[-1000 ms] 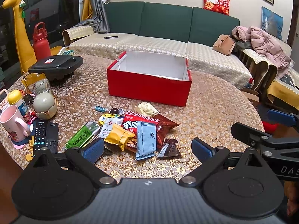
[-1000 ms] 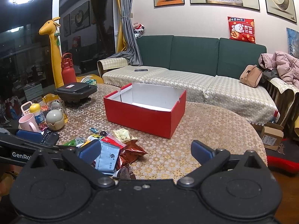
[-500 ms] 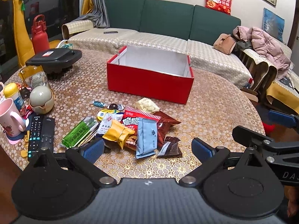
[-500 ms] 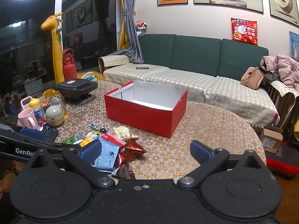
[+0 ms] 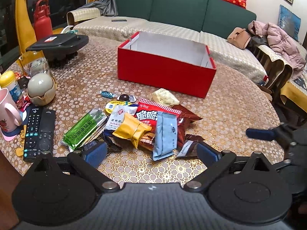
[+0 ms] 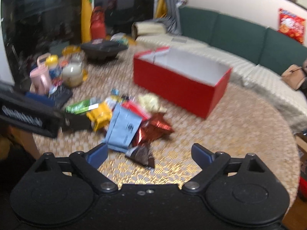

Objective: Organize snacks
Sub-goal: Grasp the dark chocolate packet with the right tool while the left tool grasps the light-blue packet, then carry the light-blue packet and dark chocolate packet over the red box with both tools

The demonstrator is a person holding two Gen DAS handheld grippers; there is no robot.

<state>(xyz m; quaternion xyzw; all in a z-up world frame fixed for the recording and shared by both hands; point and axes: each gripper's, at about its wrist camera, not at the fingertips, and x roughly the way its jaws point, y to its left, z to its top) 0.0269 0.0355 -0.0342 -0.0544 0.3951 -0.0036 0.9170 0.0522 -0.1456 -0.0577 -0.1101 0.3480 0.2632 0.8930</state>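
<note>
An open red box [image 5: 165, 71] with a white inside stands on the round table; it also shows in the right wrist view [image 6: 178, 84]. In front of it lies a pile of snack packs: a light blue pack [image 5: 166, 134] [image 6: 122, 128], a yellow pack [image 5: 132, 130], a green pack [image 5: 82, 128], a red bag [image 5: 155, 111] and a small dark brown pack [image 5: 189, 146] [image 6: 142, 154]. My left gripper [image 5: 151, 153] is open and empty just before the pile. My right gripper [image 6: 149, 154] is open and empty over the dark brown pack; this view is blurred.
Two remote controls [image 5: 39, 130], a pink mug [image 5: 8, 111], a round grey-green jar [image 5: 40, 86] and a black appliance [image 5: 59, 44] stand on the table's left. A green sofa [image 5: 172, 5] is behind the table. A chair with clothes [image 5: 278, 44] is at the right.
Both grippers have moved forward and down toward the snack pile. The right gripper has swung left and is moving fast, so its view is blurred. Both stay open.
</note>
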